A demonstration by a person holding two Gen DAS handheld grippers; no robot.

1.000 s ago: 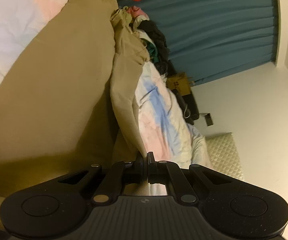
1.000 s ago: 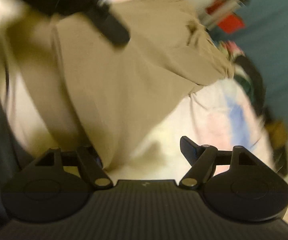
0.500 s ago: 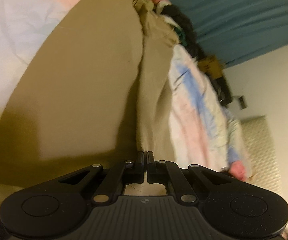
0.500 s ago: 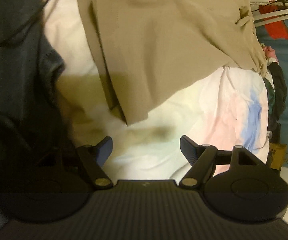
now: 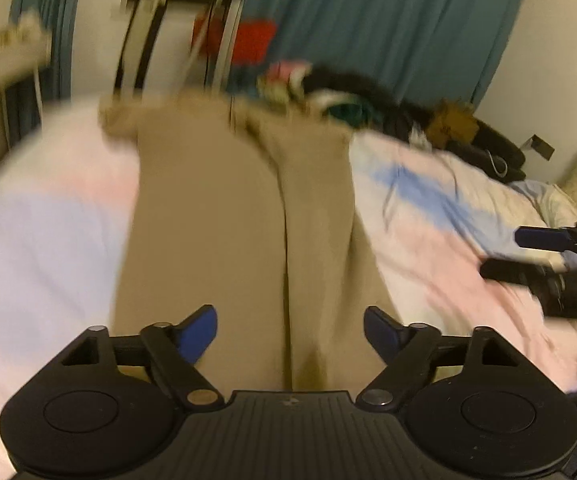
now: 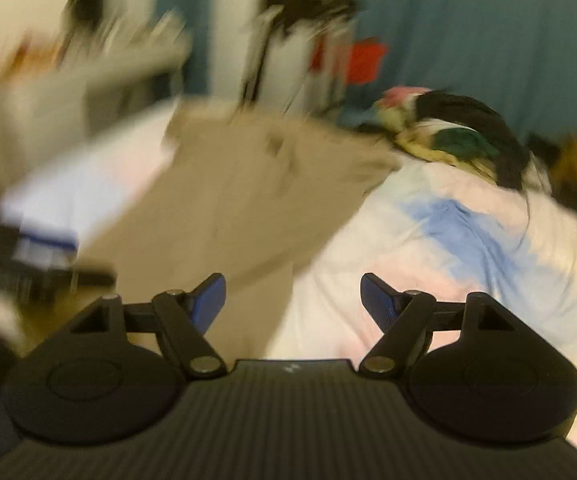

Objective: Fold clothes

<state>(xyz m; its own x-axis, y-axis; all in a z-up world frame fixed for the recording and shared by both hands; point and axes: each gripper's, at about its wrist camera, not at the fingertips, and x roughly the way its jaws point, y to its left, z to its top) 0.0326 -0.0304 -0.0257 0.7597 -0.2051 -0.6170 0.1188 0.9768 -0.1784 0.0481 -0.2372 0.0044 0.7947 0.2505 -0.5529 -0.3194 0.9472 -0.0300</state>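
Two grippers are ours here, and neither grasps anything. Our left gripper (image 5: 290, 326) fills the bottom of the left wrist view; its jaws are opening, the blue pads spread wide, and the cloth lies below and beyond them, not pressed by either pad. Our right gripper (image 6: 292, 300) sits at the bottom of its own view with its jaws released and spread, only bedding and the trouser edge seen through the gap.

We see the tan trousers (image 5: 240, 216) lying flat on the bed (image 5: 40, 248), running from the bottom centre of the left view up toward the middle, the two legs side by side with a seam line between them and the waistband at the far end. In the right view the trousers lie in the centre left of the frame, slanting toward the upper middle. The bedding is pale with pink and blue patches.

A heap of other clothes (image 6: 448, 132), black, green and pink, lies on the bed beyond the trousers in the upper right, before a teal curtain (image 5: 388, 20). At the right edge of the left view we see the other gripper over the bedding. Both views are blurred
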